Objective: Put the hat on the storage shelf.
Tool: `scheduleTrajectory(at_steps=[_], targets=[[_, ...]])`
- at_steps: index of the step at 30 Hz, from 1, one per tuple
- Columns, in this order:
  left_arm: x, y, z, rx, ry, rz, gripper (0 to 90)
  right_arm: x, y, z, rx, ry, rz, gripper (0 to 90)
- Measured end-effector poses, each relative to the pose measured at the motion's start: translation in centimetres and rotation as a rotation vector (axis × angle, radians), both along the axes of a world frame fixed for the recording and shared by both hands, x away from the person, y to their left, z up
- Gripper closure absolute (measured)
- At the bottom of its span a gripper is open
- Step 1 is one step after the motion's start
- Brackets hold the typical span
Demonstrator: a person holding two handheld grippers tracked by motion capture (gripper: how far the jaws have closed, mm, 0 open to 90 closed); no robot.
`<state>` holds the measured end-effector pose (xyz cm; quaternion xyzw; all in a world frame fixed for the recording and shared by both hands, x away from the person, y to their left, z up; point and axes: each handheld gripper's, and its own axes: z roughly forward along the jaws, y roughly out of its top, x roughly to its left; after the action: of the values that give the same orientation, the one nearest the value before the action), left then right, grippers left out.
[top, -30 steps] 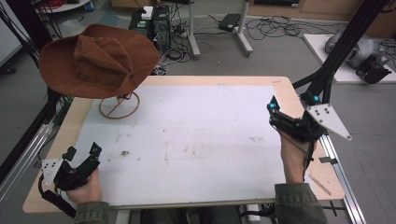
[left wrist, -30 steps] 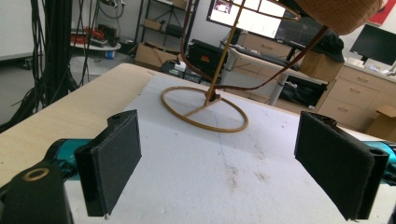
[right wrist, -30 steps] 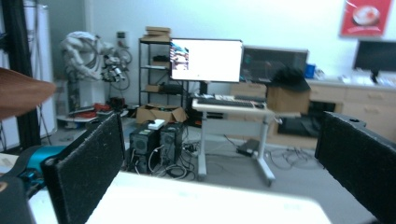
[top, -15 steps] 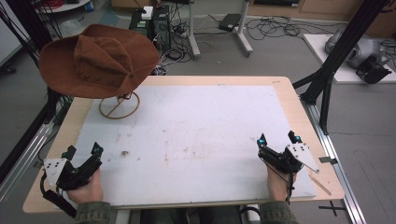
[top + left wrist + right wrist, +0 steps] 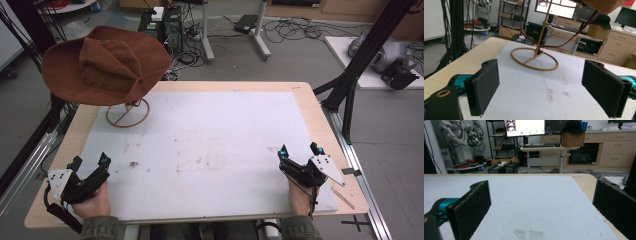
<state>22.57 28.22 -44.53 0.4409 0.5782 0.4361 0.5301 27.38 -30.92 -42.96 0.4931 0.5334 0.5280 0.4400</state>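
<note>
You are holding both grippers low at the near edge of the worktop (image 5: 320, 115), each with its fingers spread wide and gripping nothing. The brown felt cowboy hat (image 5: 107, 65) is sitting on a thin brass-coloured wire stand (image 5: 128, 112), ahead of your left gripper (image 5: 90, 175) and slightly right of its fingers (image 5: 485, 87); your right gripper (image 5: 300, 165) is lying well apart from it, across the white, scuffed mat (image 5: 210, 145). So your left hand looks the nearer for any reach. The stand's round base ring is resting flat, and the soft, wide brim is overhanging it.
</note>
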Motion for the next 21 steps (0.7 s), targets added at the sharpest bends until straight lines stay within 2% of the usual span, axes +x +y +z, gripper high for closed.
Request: scheduleTrajectory(at_steps=[15, 21], targets=[[-0.05, -0.04, 0.06, -0.002, -0.001, -0.005, 14.8, -0.14, -0.08, 0.08, 0.011, -0.004, 0.001, 1.0], [-0.1, -0.09, 0.09, -0.002, 0.0, -0.003, 14.8, -0.26, -0.18, 0.12, 0.032, -0.004, -0.003, 1.0]])
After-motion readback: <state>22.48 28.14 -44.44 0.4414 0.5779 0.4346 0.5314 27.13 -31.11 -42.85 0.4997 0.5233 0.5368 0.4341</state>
